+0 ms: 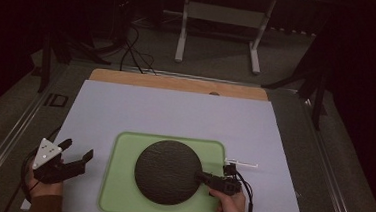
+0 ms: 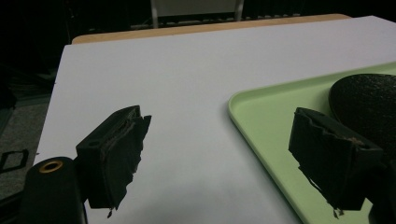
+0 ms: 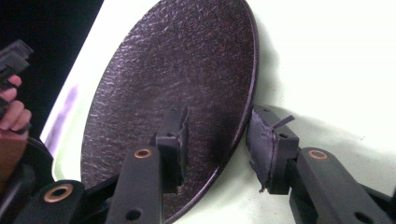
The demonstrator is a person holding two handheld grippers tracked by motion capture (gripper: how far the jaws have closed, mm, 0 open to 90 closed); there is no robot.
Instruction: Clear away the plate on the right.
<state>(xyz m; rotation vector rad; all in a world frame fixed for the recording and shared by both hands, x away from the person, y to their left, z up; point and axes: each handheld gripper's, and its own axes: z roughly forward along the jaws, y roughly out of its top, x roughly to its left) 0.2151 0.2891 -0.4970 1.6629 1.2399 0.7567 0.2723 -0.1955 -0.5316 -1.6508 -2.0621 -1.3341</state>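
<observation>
A round black disc with a pebbled surface lies flat in a pale green tray. My right gripper reaches in from the tray's right side and straddles the disc's rim. One pad hovers over the disc and the other stands just outside the edge, with gaps showing, so it is open. My left gripper rests left of the tray over the white sheet, open wide with nothing between its jaws.
The tray sits near the front edge of a white sheet on a wooden table. A small white stick-like item lies by the tray's right rim. A desk frame and floor cables lie beyond the table.
</observation>
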